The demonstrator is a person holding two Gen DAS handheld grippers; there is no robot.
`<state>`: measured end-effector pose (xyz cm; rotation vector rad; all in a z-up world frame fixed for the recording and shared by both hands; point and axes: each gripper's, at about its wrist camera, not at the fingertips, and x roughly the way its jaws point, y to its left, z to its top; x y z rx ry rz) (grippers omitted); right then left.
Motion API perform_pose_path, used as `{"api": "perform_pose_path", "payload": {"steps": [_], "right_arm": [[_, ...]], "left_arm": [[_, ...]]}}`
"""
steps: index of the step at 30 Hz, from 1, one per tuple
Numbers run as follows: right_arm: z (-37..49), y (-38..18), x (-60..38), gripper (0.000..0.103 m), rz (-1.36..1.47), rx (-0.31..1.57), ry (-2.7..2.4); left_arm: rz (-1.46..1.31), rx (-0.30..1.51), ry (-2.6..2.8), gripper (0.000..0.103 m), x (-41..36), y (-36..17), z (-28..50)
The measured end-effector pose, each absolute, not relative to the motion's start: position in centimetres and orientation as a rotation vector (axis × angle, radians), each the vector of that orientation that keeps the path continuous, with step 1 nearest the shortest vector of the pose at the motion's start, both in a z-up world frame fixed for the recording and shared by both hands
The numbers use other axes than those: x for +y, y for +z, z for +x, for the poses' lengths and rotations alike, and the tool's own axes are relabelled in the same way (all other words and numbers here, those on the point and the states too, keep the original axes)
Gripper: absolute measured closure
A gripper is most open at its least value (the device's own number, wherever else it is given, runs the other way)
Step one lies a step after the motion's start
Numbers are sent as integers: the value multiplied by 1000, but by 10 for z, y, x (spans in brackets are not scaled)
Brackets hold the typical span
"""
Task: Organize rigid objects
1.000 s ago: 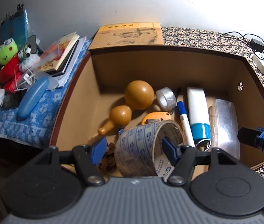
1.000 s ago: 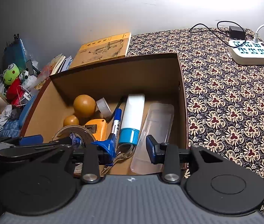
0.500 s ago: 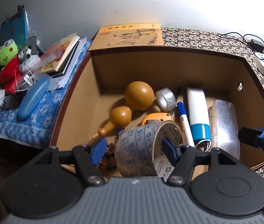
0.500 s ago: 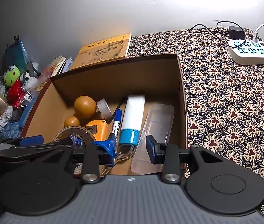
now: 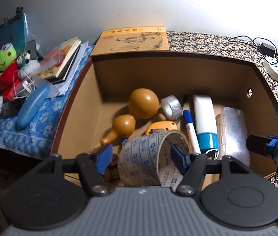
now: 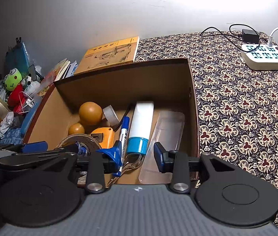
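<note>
An open brown box point(image 5: 174, 63) point(image 6: 194, 106) holds a tan gourd point(image 5: 143, 103) point(image 6: 90, 113), a clear tape roll point(image 5: 171, 106), an orange tape measure point(image 5: 161, 126) point(image 6: 103, 135), a blue marker point(image 5: 190, 129) point(image 6: 124, 129), a white tube with a blue cap point(image 5: 204, 116) point(image 6: 141, 122) and a clear plastic case point(image 5: 232, 129) point(image 6: 168, 133). My left gripper point(image 5: 141, 157) stands open around a wide printed tape roll point(image 5: 143, 159) point(image 6: 76, 139); the right pad sits at its core, the left pad is apart from it. My right gripper point(image 6: 137, 156) hangs open over the tube's cap and the case, holding nothing.
A yellow book point(image 5: 135, 40) point(image 6: 111, 52) lies behind the box. A white power strip point(image 6: 264, 56) with cables rests on the patterned cloth point(image 6: 247, 118) to the right. Left of the box are stacked books point(image 5: 64, 63), a frog plush point(image 5: 4, 57) and a blue case point(image 5: 31, 106).
</note>
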<state>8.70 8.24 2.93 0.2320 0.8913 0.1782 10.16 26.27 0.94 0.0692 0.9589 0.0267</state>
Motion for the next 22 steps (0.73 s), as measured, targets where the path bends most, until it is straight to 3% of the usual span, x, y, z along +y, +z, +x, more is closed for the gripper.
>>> {"api": "perform_pose_path", "payload": {"steps": [17,22], "right_arm": [[87,29,82,85,238,887,179],[86,29,82,85,238,885,181]], "left_arm": [[39,914,18,43,265,15,101],[40,909,22,40,266,17,101]]}}
